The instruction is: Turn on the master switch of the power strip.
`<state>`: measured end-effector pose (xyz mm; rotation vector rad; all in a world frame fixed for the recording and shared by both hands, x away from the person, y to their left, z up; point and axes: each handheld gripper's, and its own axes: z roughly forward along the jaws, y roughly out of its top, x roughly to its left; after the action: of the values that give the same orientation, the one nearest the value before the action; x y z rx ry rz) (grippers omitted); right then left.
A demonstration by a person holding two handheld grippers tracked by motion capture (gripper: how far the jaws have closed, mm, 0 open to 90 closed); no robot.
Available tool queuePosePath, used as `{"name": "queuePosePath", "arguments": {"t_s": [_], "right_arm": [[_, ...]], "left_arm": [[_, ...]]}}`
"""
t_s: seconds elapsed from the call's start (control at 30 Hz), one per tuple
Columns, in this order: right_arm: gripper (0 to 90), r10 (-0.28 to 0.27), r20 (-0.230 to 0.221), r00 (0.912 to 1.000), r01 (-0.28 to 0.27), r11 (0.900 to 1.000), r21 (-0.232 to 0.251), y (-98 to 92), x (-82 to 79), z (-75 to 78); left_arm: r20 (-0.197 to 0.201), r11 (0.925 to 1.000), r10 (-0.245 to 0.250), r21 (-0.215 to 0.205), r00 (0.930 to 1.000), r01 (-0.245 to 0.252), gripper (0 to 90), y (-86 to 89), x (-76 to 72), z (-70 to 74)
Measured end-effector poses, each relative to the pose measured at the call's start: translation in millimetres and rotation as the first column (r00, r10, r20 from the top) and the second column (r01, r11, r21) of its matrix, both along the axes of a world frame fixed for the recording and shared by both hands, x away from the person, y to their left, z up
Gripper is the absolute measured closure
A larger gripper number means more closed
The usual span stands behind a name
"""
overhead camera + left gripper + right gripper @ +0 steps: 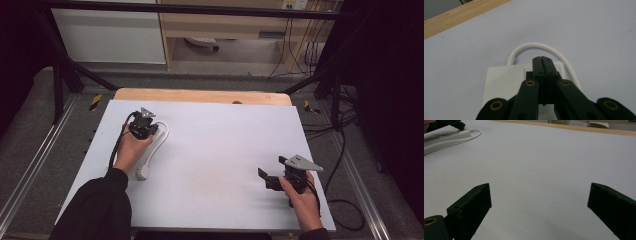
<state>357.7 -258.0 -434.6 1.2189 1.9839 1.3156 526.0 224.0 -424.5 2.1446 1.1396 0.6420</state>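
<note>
A white power strip [150, 146] lies on the left part of the white table top [215, 150], with its white cable [165, 131] looped round its far end. My left gripper [142, 126] rests over that far end. In the left gripper view its jaws are pressed together, nothing between them, with the tips [541, 59] above the strip's white body [504, 82] and the cable loop [534, 45] just beyond. My right gripper [271, 168] hovers at the near right, open. Its jaws stand wide apart [539, 195] over bare table, and the power strip [444, 136] lies far off at the upper left.
A wooden strip [200, 96] borders the table's far edge. Black frame rails [190, 9] and loose cables [345, 145] surround the table. A wooden cabinet [225, 25] and a white panel [110, 35] stand on the floor behind.
</note>
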Motion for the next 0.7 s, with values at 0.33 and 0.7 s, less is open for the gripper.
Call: {"name": "queuePosePath", "arguments": {"t_s": [0.33, 0.7], "right_arm": [[5.5, -0.001, 0.0, 1.0, 0.001, 1.0, 0.005, -0.2, -0.3, 0.4], [5.2, -0.004, 0.009, 1.0, 0.004, 1.0, 0.006, -1.2, 0.0, 0.9]], "left_arm": [[0.003, 0.9999, 0.002, -0.012, 1.0, -0.002, 90.0, 1.0, -0.4, 1.6], [0.024, 0.9999, 0.006, -0.01, 0.9997, -0.006, 90.0, 0.5, -0.5, -0.2]]}}
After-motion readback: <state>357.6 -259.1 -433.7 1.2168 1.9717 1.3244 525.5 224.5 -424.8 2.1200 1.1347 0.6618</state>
